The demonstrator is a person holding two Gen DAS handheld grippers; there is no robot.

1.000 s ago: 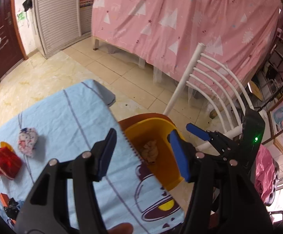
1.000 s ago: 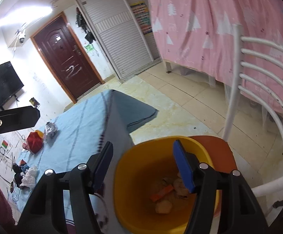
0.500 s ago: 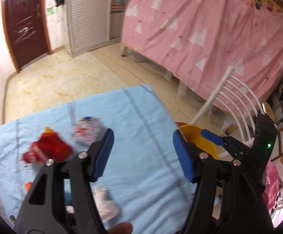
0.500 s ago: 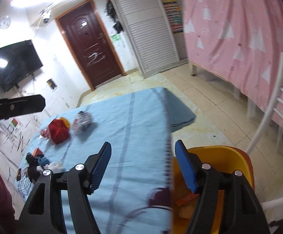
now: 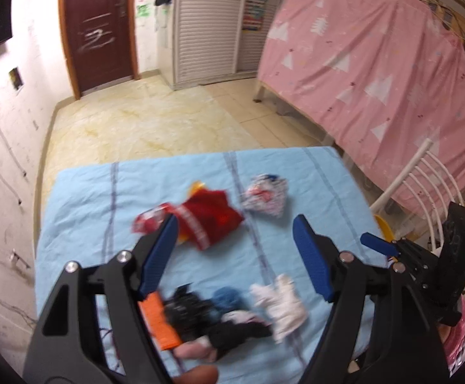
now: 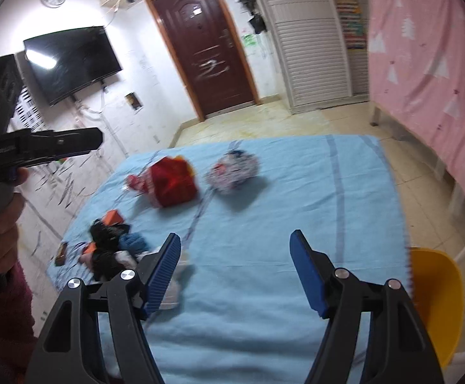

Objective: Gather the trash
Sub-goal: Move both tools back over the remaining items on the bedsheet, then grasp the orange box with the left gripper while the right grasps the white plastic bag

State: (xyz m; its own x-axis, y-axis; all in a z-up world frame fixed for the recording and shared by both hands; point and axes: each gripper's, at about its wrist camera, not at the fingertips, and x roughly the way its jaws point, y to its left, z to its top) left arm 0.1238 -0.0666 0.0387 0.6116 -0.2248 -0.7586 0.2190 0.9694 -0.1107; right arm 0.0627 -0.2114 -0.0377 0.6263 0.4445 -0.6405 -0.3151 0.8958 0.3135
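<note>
left gripper: jaws opening, nothing between them; above the table
right gripper: jaws apart, empty
red wrapper: mid-table
bin: at table's right edge

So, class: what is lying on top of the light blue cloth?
On the light blue cloth lie a red wrapper, a white patterned wrapper and a pile of mixed scraps. What the pile covers cannot be seen.

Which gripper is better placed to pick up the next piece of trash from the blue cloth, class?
Probably the left gripper: its opening, empty jaws frame the dark trash pile and red wrapper. The right gripper, open and empty, faces mostly bare blue cloth.
</note>
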